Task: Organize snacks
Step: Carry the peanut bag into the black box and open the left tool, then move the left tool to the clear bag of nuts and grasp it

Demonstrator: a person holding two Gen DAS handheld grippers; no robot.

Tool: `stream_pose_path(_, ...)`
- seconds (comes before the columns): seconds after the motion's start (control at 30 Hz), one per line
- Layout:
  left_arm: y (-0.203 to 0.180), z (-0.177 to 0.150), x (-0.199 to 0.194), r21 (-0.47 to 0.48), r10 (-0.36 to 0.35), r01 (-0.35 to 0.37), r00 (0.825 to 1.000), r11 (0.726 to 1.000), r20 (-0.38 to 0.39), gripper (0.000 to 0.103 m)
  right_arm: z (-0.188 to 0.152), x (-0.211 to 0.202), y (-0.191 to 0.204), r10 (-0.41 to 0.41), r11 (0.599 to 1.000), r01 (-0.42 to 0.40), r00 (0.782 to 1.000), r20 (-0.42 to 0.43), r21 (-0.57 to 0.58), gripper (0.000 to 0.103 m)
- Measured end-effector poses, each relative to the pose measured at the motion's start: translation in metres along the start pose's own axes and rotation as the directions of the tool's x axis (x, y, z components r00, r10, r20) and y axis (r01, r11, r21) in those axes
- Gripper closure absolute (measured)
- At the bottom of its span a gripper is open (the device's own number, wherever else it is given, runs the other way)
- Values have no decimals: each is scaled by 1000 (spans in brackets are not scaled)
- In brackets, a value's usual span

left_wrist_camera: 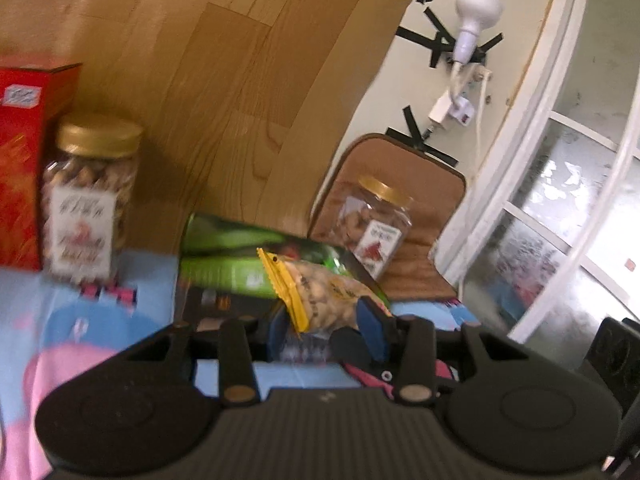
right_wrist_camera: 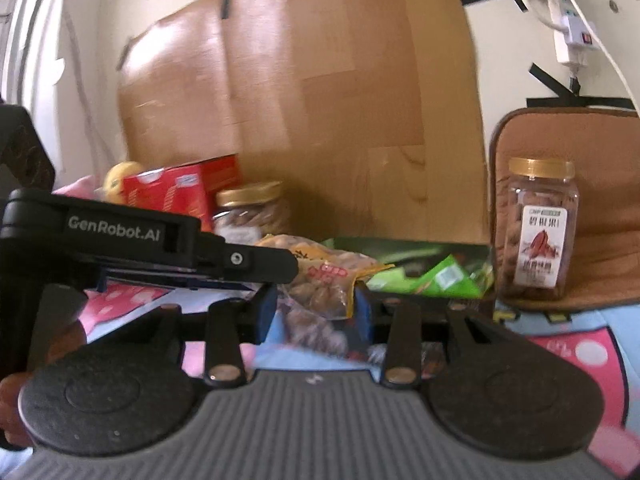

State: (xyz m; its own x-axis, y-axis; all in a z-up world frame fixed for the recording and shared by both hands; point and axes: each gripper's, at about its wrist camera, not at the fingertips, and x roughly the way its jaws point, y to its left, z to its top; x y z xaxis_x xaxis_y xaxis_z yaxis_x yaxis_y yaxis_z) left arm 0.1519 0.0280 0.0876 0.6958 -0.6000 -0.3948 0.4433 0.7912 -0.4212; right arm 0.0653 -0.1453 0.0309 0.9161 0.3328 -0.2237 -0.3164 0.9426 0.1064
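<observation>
A clear bag of nuts [left_wrist_camera: 332,296] with a yellow edge sits between the blue pads of my left gripper [left_wrist_camera: 324,320], which is shut on it. In the right wrist view my right gripper [right_wrist_camera: 314,312] is shut on a clear nut bag [right_wrist_camera: 320,276] with a red label and yellow edge. There, my left gripper [right_wrist_camera: 280,266] reaches in from the left to that bag's upper end, so it looks like the same bag. Green snack packets [left_wrist_camera: 232,256] [right_wrist_camera: 432,276] lie just behind it.
A gold-lidded nut jar [left_wrist_camera: 92,196] [right_wrist_camera: 252,212] stands by a red box [left_wrist_camera: 24,160] [right_wrist_camera: 176,192] at the left. Another jar [left_wrist_camera: 376,228] [right_wrist_camera: 538,232] stands on a brown cushion [left_wrist_camera: 436,196]. A wood-grain board [right_wrist_camera: 320,100] leans behind, over a blue and pink cloth [left_wrist_camera: 80,320].
</observation>
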Motion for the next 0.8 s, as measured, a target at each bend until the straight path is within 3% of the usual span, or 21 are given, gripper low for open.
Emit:
stream_pose_path(0.07, 0, 12, 21, -6, 14, -14, 1000, 1000, 4, 64, 8, 20, -15, -13, 1000, 13, 1000, -4, 17, 58)
stream_pose_path(0.17, 7, 23, 54, -9, 81, -81, 997, 997, -1, 53, 12, 48, -29, -59, 998, 59, 998, -13, 3, 53)
stream_pose_path(0.23, 14, 26, 62, -28, 120, -120, 993, 992, -8, 53, 10, 58, -36, -102, 995, 103, 994, -31, 10, 50)
stream_pose_path(0.43, 32, 13, 25, -63, 111, -110, 994, 992, 22, 53, -5, 31, -47, -87, 991, 82, 995, 39, 106, 51)
stream_pose_path(0.5, 39, 3, 0, -83, 117, -114, 993, 990, 30, 53, -4, 21, -45, -29, 992, 23, 998, 47, 127, 51)
stream_pose_path(0.57, 49, -11, -27, -106, 169, -165, 985, 981, 36, 53, -8, 12, -35, 62, 989, -65, 998, 29, 131, 51)
stream_pose_path(0.67, 68, -34, -57, -179, 226, -220, 974, 959, 12, 54, -20, 17, -17, 216, 968, -202, 973, -84, 147, 51)
stream_pose_path(0.8, 87, -59, -74, -267, 242, -243, 970, 933, -37, 55, -34, 43, 2, 252, 962, -219, 941, -227, 162, 51)
